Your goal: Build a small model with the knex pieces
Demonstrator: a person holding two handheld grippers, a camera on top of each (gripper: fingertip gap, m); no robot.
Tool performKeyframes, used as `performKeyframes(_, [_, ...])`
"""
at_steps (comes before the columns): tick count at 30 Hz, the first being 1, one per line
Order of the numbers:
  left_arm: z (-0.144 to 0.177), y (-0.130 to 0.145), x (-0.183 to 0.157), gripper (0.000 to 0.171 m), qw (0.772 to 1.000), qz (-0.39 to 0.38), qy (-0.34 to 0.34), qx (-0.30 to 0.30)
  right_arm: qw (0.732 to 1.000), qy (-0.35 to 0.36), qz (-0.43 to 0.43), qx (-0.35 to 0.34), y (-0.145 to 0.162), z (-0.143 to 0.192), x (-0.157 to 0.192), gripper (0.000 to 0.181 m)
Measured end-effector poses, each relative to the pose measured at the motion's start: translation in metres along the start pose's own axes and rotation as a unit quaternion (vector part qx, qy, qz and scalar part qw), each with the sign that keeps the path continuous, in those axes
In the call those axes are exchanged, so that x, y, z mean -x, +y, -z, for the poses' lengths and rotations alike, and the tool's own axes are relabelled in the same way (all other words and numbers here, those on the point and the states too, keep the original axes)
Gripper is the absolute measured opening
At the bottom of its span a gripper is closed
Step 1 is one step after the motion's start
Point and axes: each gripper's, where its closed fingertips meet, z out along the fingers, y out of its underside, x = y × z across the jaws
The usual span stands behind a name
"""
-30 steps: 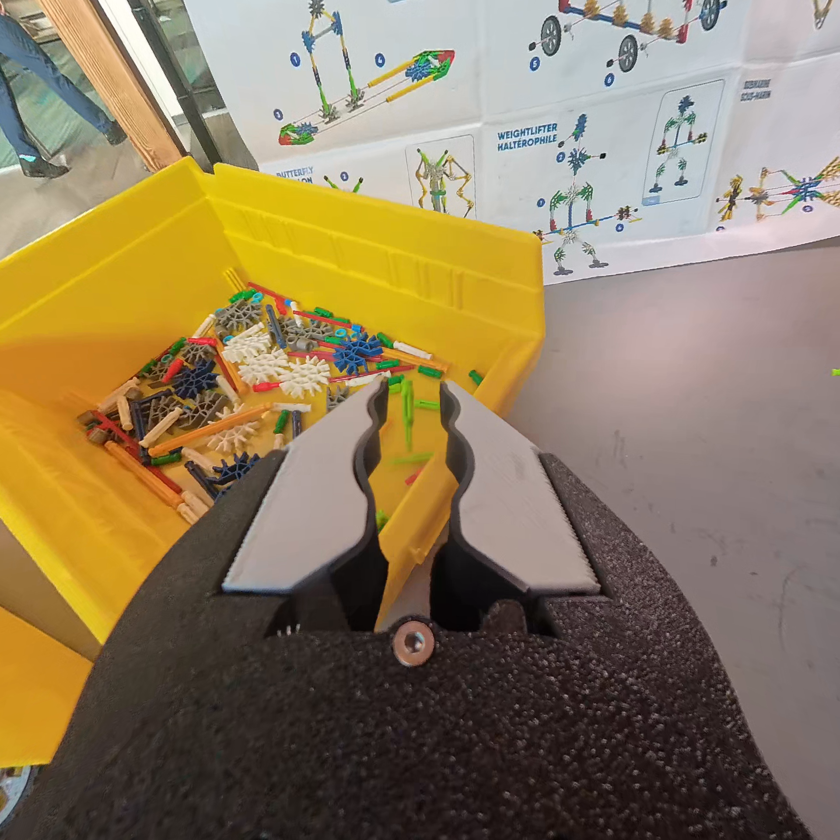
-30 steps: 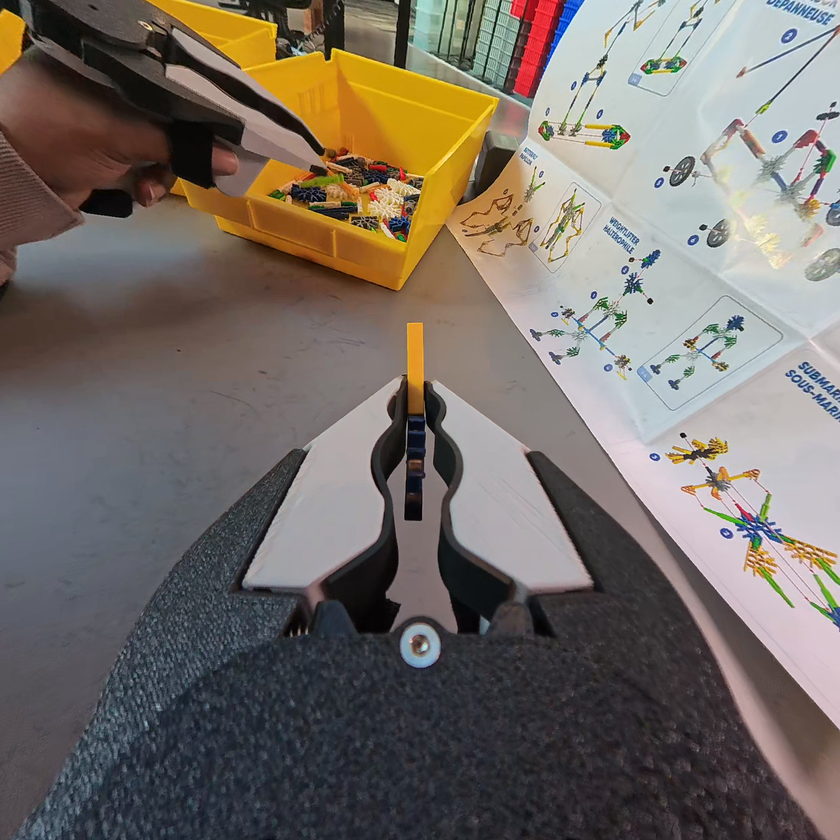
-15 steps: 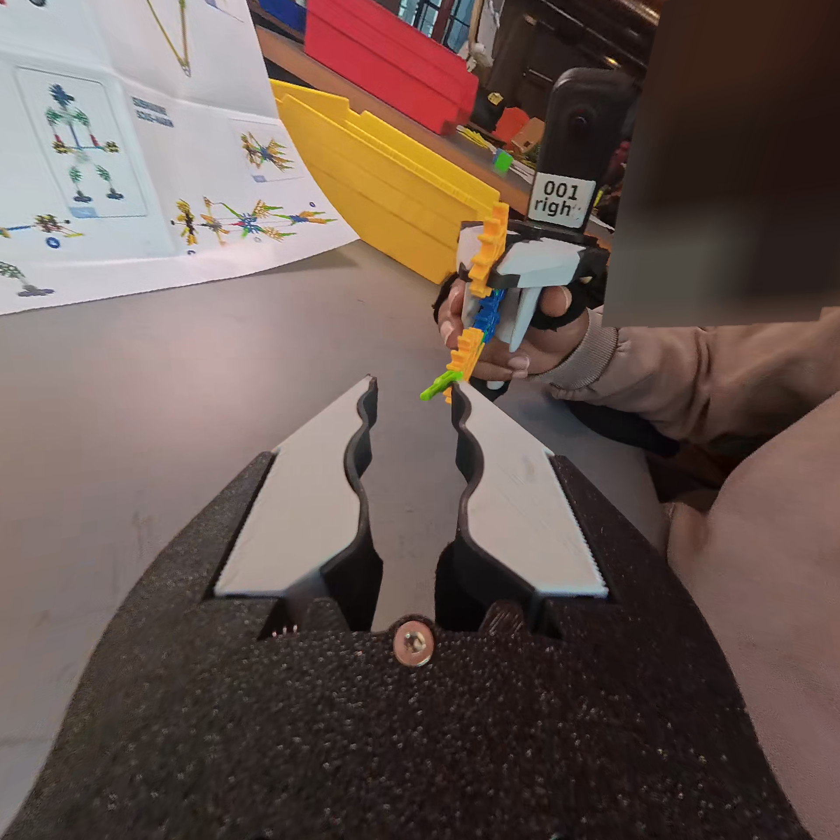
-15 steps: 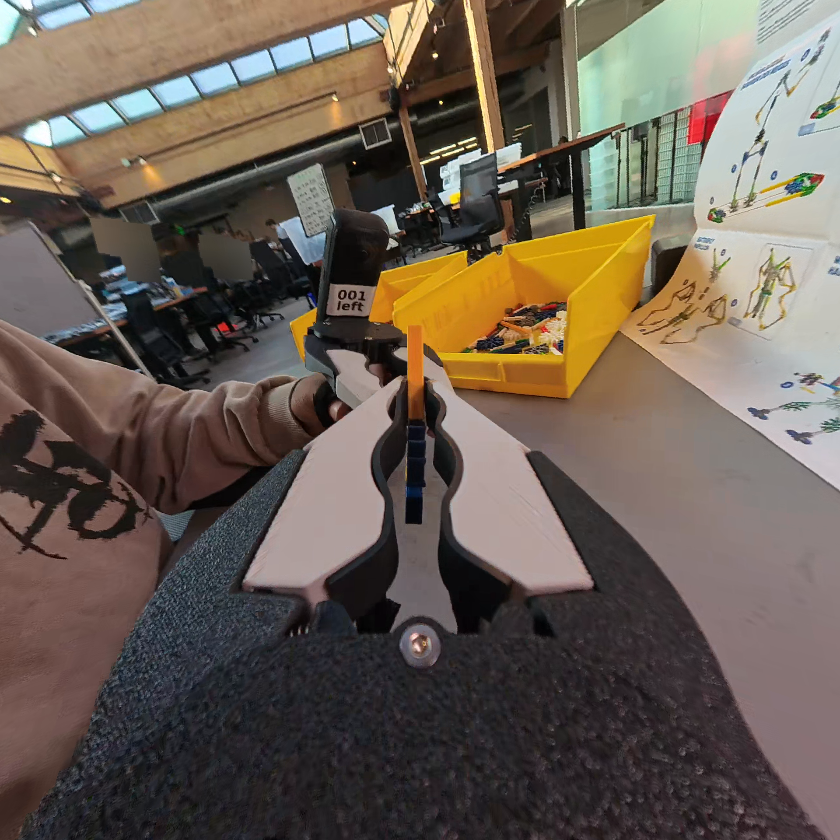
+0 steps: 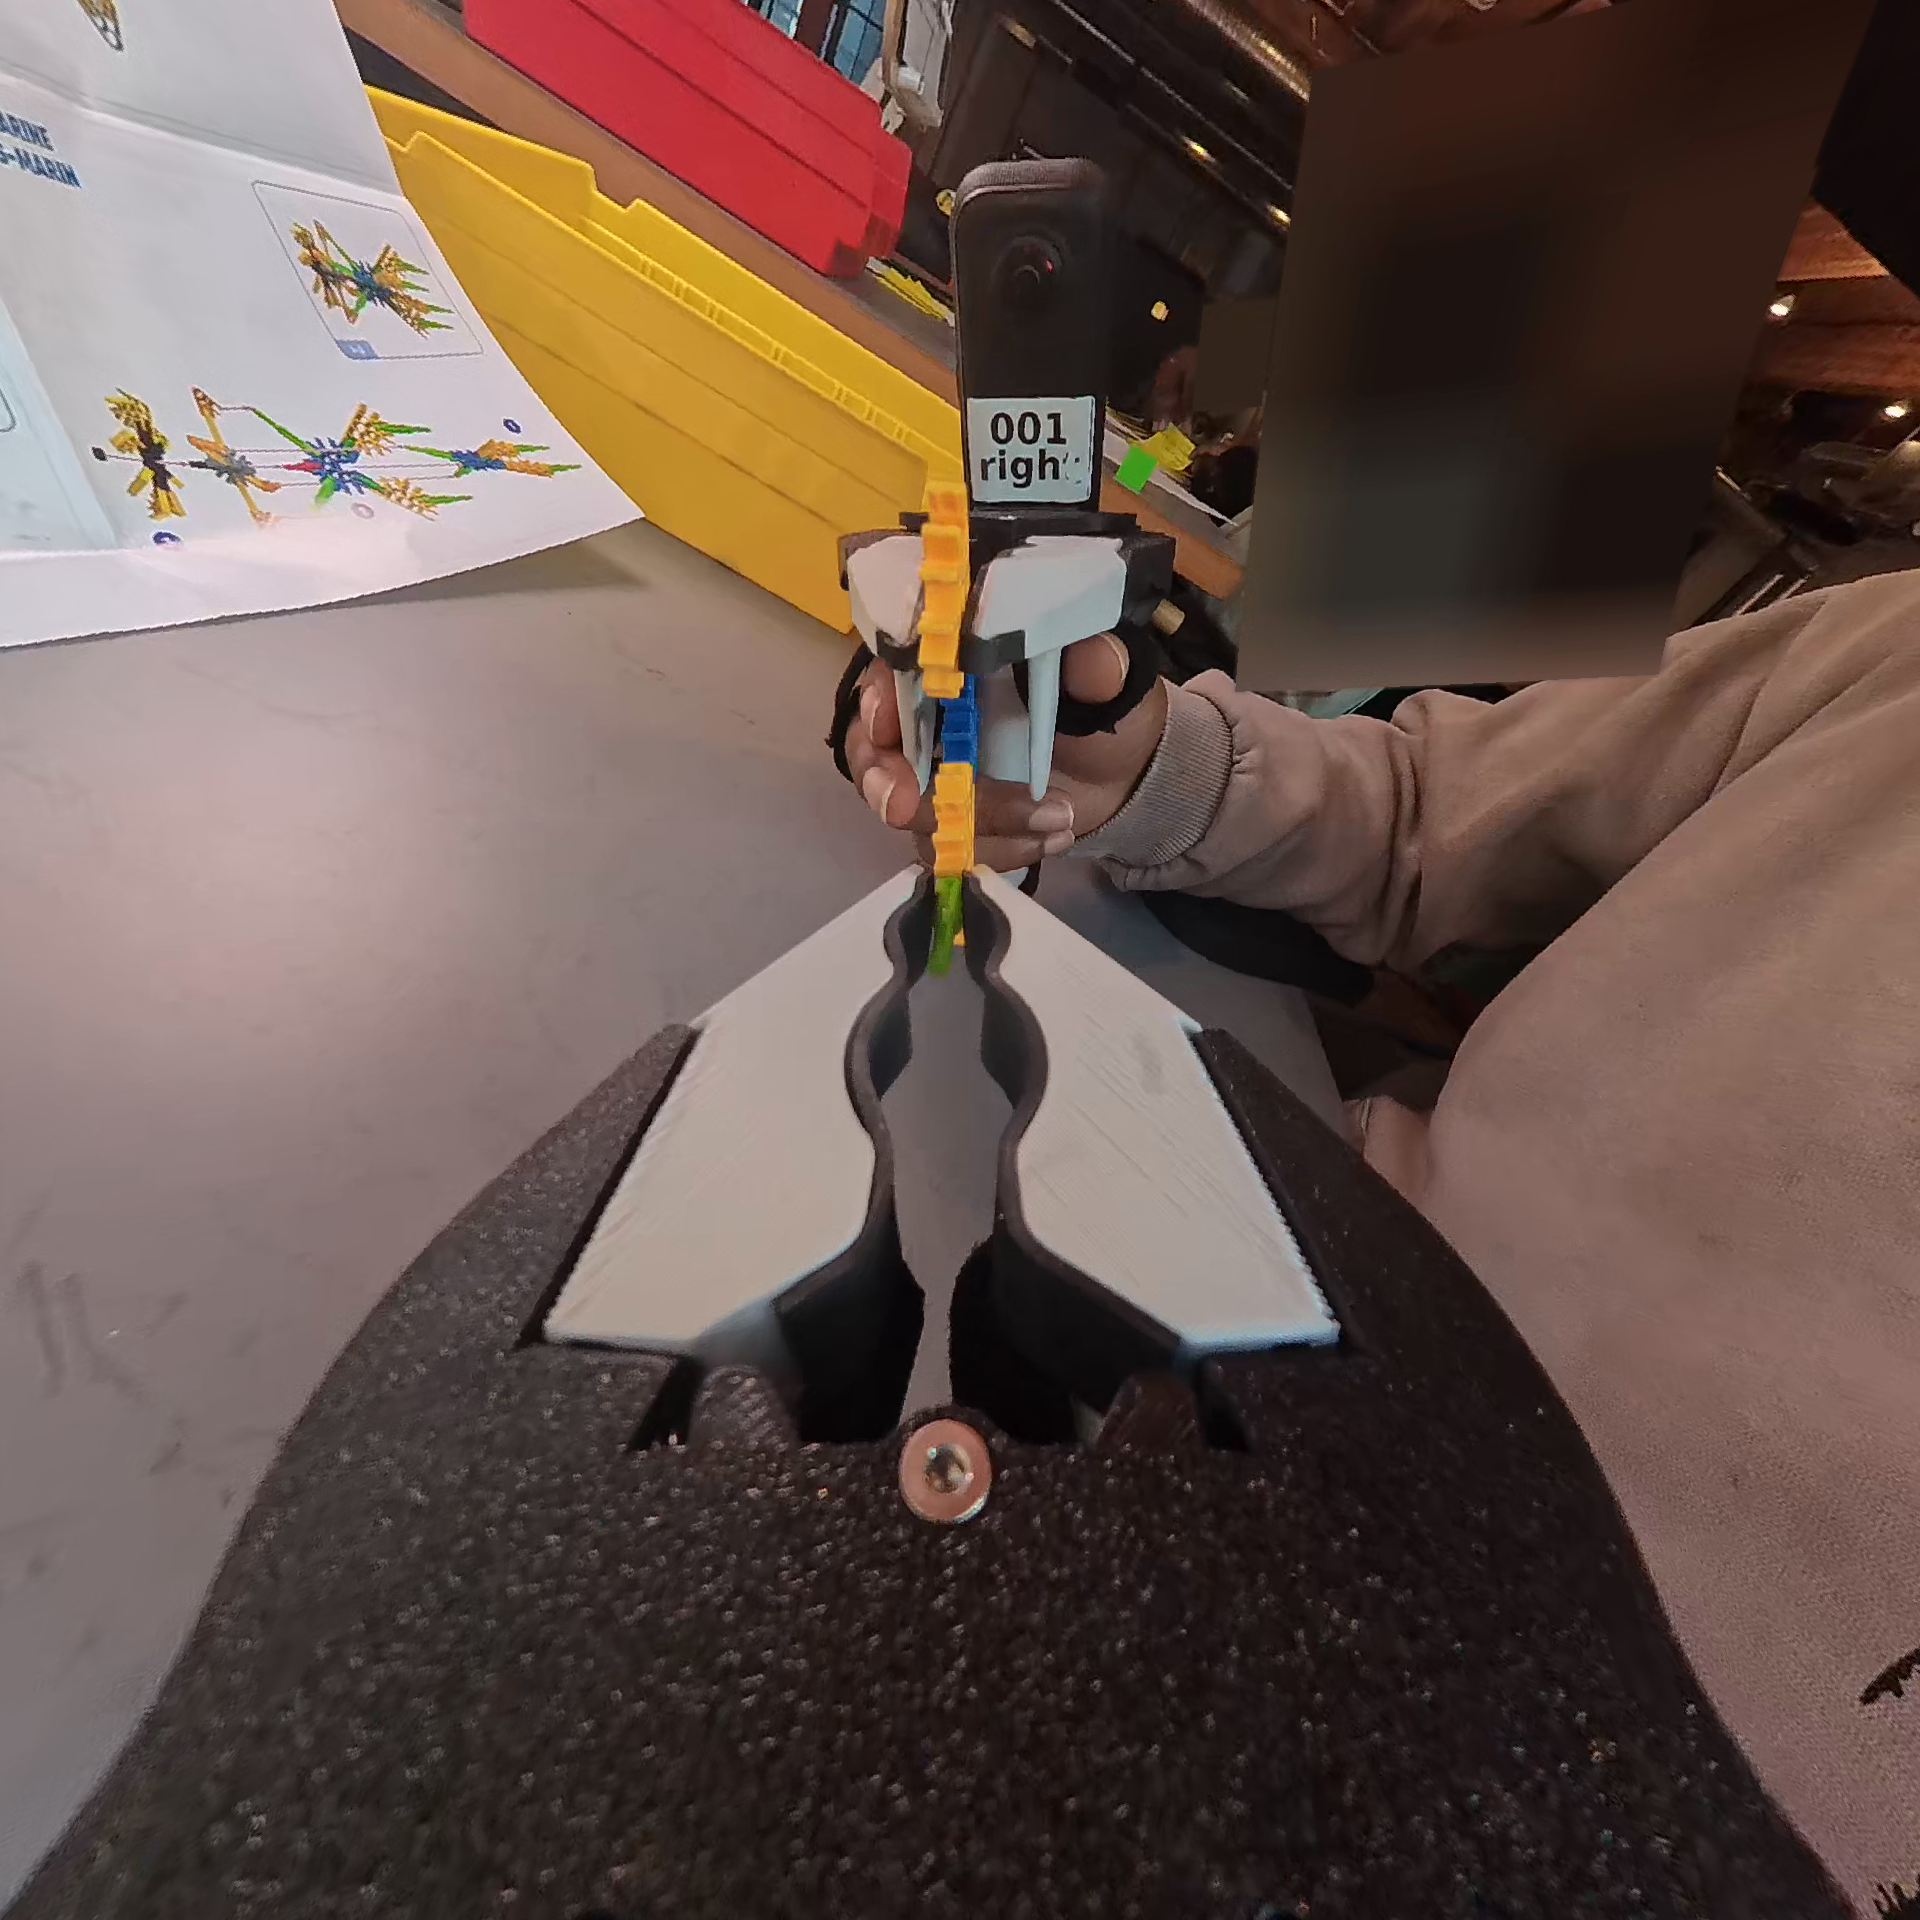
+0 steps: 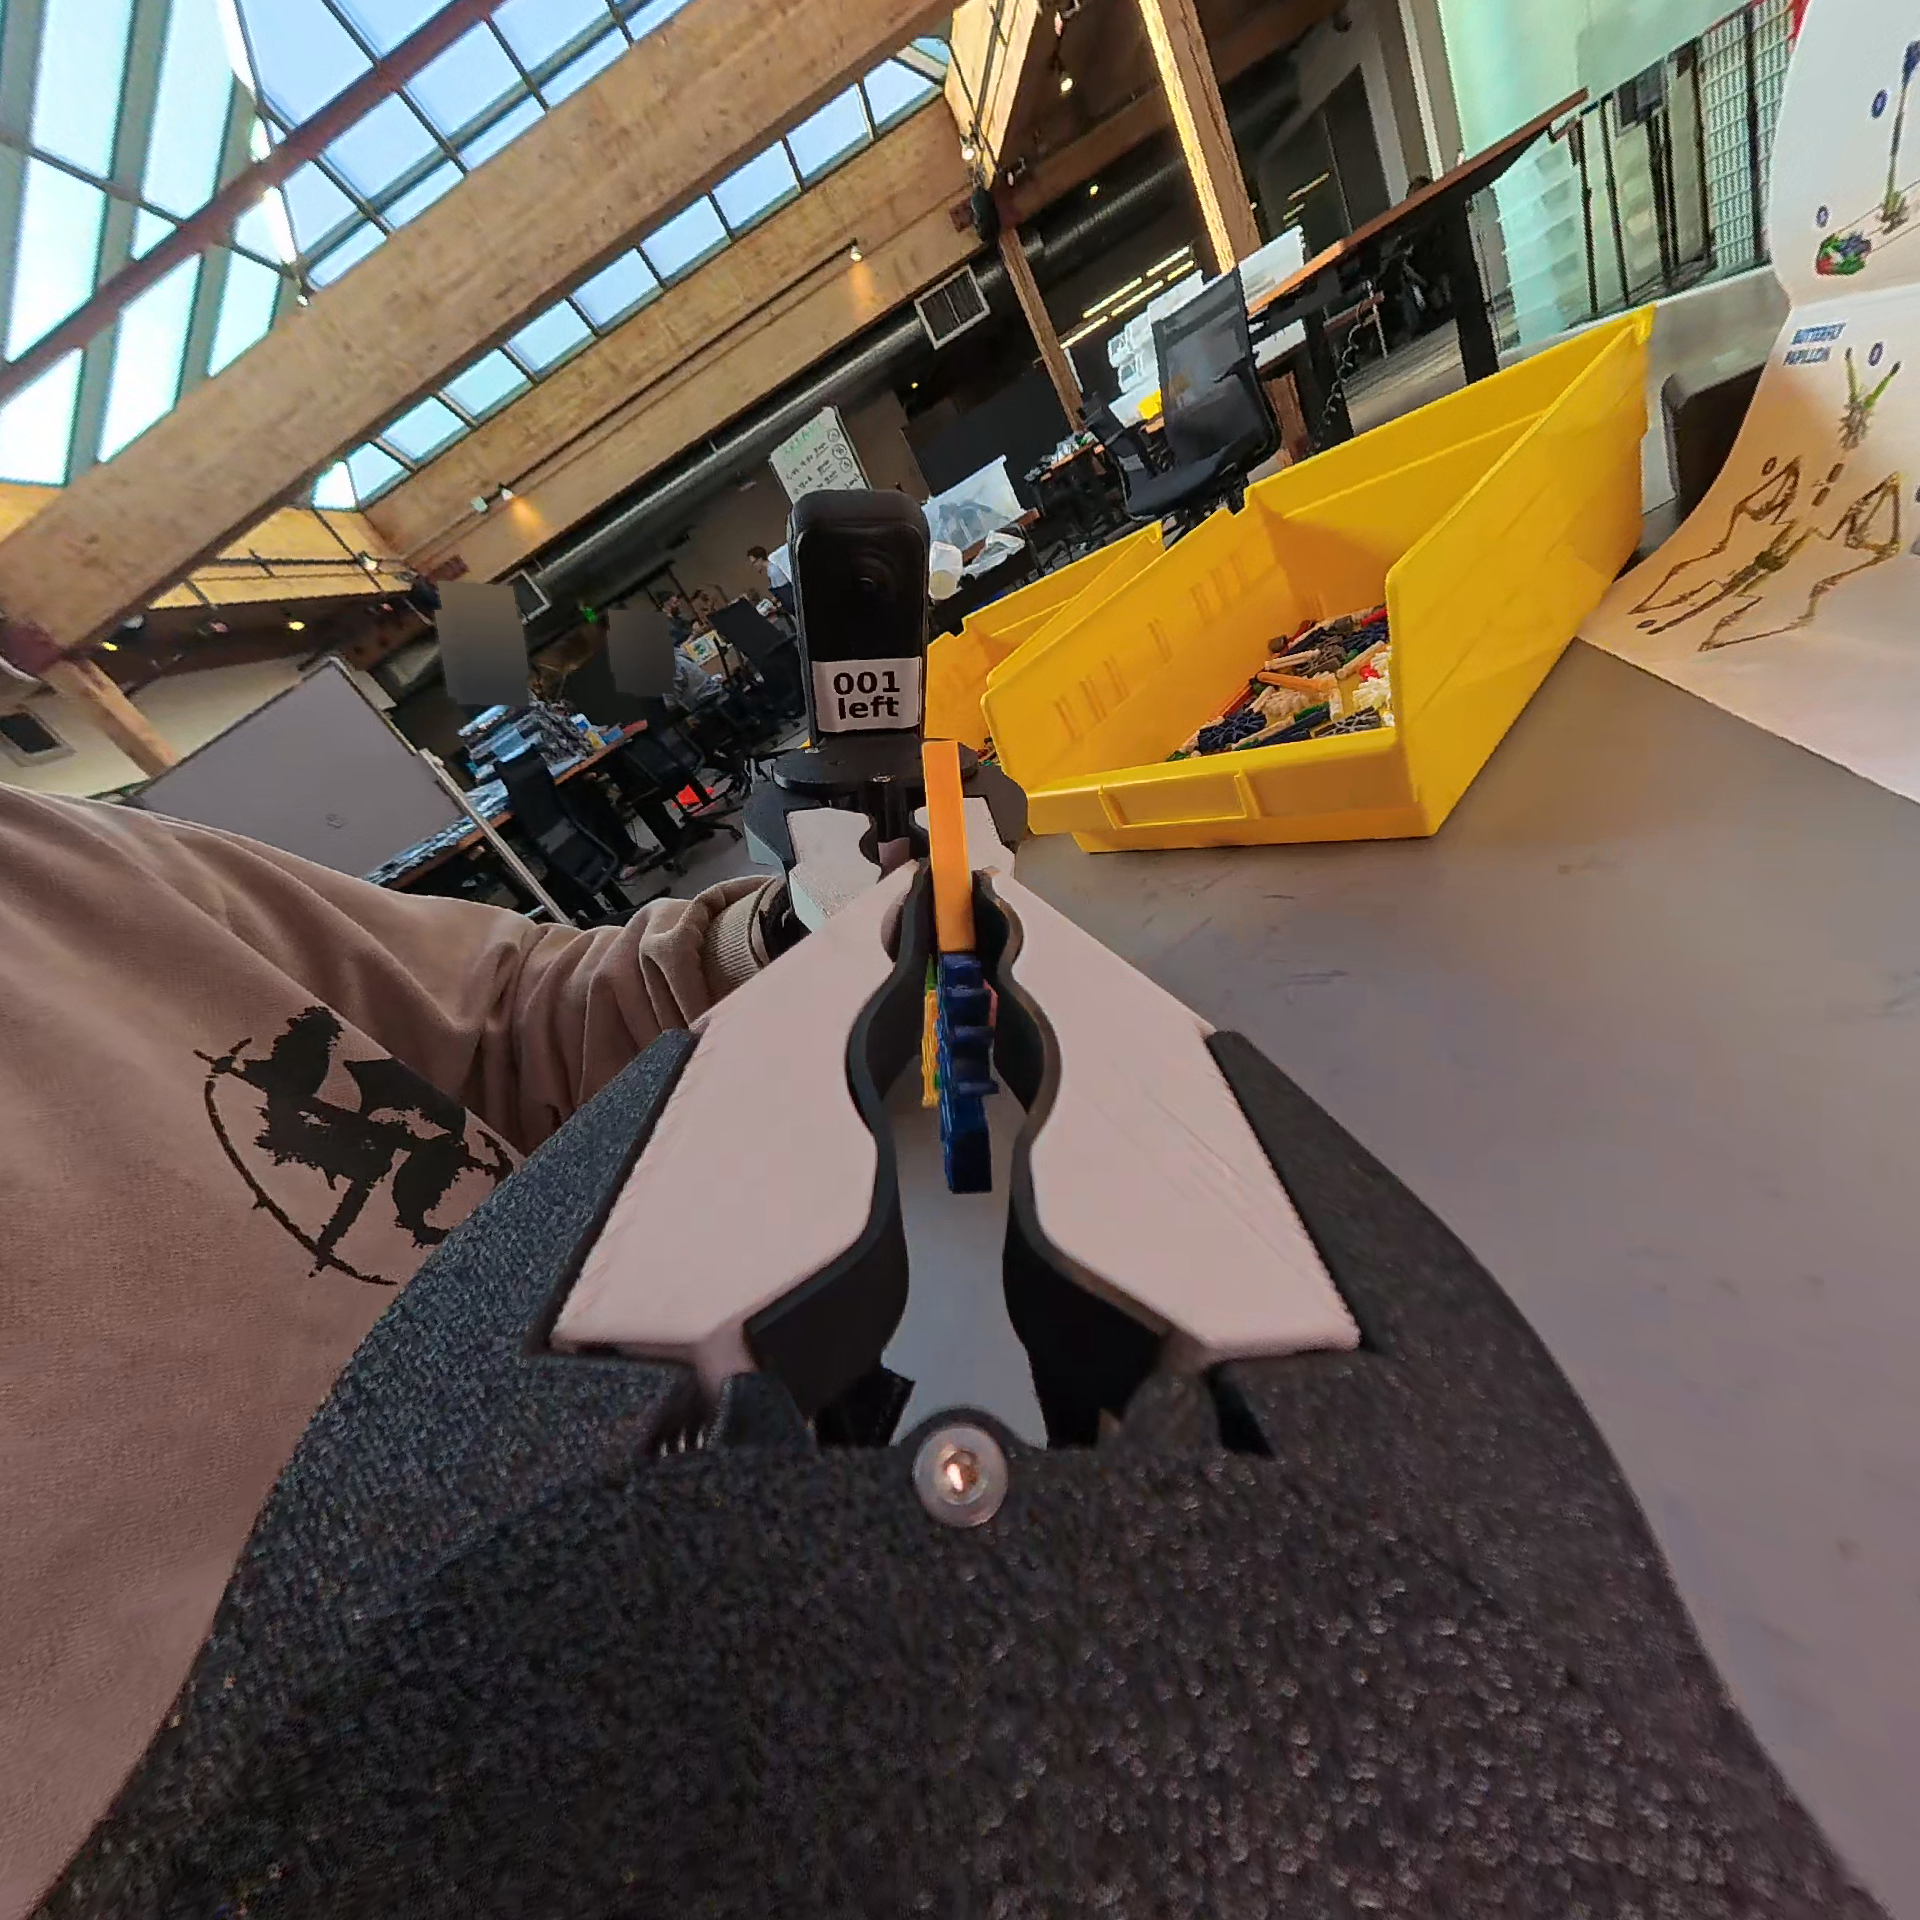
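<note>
While the right gripper [image 6: 948, 914] clamped a slim plastic assembly of orange and blue toothed connectors [image 5: 951, 717], long axis upright between the pinched jaws, the left gripper [image 5: 945, 894] faced it head-on, jaws narrowed onto the short green rod [image 5: 943, 930] at the assembly's lower end. Both hung above the grey tabletop [image 5: 416, 831]; a yellow parts bin [image 6: 1455, 665] sat well apart.

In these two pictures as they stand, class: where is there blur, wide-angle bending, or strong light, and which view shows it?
Left wrist view: the grey tabletop smears toward the lower left edge, and the white folded instruction sheet bows with the lens. Right wrist view: the bright skylight panes glare at upper left, the wooden ceiling beams curve, while the yellow plastic bin stays sharp.
</note>
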Motion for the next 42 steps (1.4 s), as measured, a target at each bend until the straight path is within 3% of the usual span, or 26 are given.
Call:
performKeyframes(6, [0.012,-0.016,-0.004,0.004,0.999,0.01,0.017,-0.044,1.0,0.001,0.008,0.018,0.003,0.002,0.0,0.031])
performKeyframes(8, [0.011,-0.015,-0.004,0.004,0.999,0.016,0.021,-0.044,0.998,-0.001,0.03,0.048,0.013,-0.002,0.003,0.029])
performKeyframes(11, [0.009,-0.013,-0.003,0.004,0.999,0.017,0.02,-0.041,0.995,-0.002,0.061,0.079,0.025,-0.008,0.008,0.004])
performKeyframes(18, [0.006,-0.006,-0.006,0.01,0.999,0.009,0.026,-0.019,0.994,-0.014,0.041,0.096,0.026,-0.004,0.01,0.004])
performKeyframes(26, [0.005,-0.007,-0.004,0.005,1.0,-0.009,0.0,-0.011,0.994,-0.007,0.043,0.099,0.027,-0.004,0.008,0.005])
performKeyframes(33, [0.008,-0.013,0.003,0.004,0.999,0.004,-0.023,-0.03,0.974,0.051,0.173,0.137,0.032,-0.005,0.001,0.004])
performKeyframes(38, [0.007,-0.019,0.019,0.005,0.99,-0.059,-0.123,-0.039,0.967,0.133,0.175,0.127,0.025,-0.007,-0.015,0.005])
performKeyframes(42, [0.006,-0.025,0.036,0.005,0.961,-0.132,-0.242,-0.022,0.96,0.21,0.156,0.101,0.02,-0.009,-0.034,0.007])
